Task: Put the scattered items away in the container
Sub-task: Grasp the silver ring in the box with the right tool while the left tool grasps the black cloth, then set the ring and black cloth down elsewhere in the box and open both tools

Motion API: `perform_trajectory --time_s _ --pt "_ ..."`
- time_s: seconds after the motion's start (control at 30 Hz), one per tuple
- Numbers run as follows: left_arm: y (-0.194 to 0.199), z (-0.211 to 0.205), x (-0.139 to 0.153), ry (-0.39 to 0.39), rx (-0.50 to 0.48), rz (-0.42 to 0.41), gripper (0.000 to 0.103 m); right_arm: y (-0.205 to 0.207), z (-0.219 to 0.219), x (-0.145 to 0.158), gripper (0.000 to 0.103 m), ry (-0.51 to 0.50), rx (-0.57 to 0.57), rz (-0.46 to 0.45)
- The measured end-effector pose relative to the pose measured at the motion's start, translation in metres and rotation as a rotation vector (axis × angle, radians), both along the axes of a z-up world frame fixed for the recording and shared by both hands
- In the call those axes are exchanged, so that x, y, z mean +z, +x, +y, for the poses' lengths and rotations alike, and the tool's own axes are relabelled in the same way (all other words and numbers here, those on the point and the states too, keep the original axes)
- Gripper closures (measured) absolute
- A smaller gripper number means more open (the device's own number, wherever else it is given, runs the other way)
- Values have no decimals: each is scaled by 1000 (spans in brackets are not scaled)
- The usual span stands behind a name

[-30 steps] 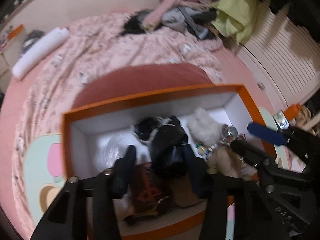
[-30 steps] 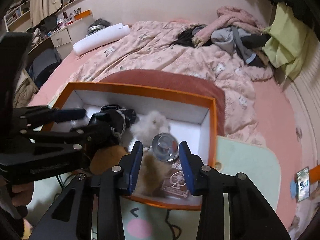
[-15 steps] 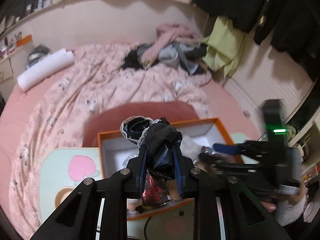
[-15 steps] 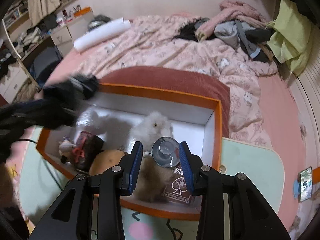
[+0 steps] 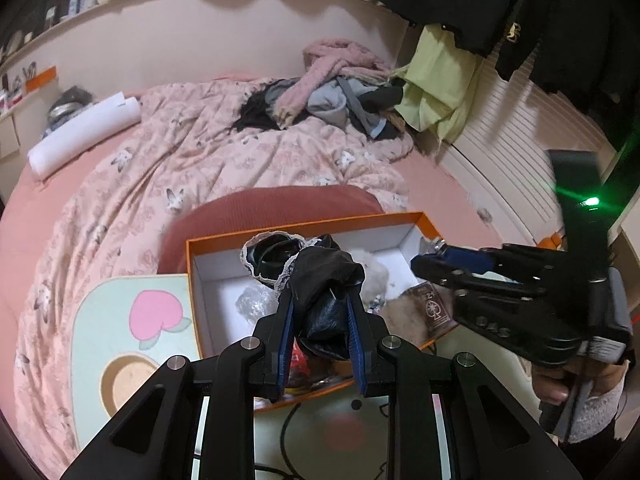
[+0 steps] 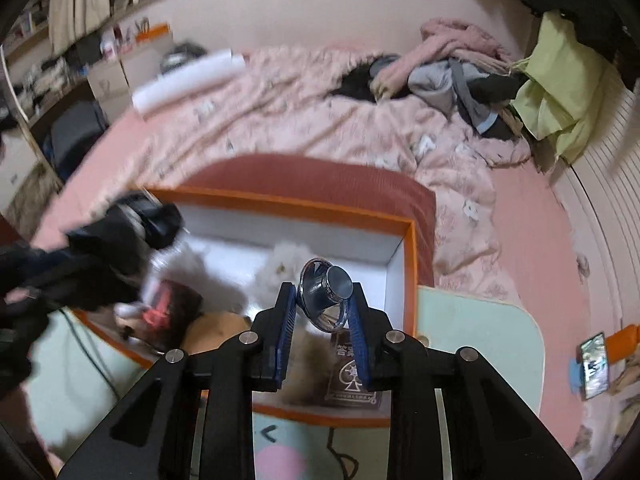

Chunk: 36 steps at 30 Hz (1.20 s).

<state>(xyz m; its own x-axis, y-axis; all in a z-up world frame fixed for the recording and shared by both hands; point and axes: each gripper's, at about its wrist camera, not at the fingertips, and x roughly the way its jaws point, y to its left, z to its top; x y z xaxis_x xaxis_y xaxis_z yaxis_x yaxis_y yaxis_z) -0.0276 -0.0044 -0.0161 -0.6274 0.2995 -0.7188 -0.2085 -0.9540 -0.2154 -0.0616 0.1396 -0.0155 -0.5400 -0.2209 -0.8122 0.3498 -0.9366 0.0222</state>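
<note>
Lifted from the orange box (image 5: 304, 226): left claw (image 5: 320, 304) clenches crumpled black fabric (image 5: 324, 280); right claw (image 6: 322, 308) closing on shiny glass (image 6: 326, 294).

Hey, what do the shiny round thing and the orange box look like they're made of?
Shiny round thing: looks like polished metal, possibly chromed plastic; its surface gives mirror-like reflections.
Orange box: likely rigid cardboard, matte orange outside, plain white inside; thin straight walls with crisp folded corners.
</note>
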Motion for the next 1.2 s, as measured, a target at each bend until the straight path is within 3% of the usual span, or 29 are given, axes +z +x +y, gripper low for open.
perform_trajectory --time_s 0.53,0.77,1.2 --pt "23 19 10 -34 -4 25 81 23 17 7 76 -85 -13 9" --pt "0 23 -12 -71 58 -16 81 19 22 3 76 -102 -47 13" --pt "-35 23 -37 -75 70 -57 80 -6 9 -17 76 -71 -54 -13"
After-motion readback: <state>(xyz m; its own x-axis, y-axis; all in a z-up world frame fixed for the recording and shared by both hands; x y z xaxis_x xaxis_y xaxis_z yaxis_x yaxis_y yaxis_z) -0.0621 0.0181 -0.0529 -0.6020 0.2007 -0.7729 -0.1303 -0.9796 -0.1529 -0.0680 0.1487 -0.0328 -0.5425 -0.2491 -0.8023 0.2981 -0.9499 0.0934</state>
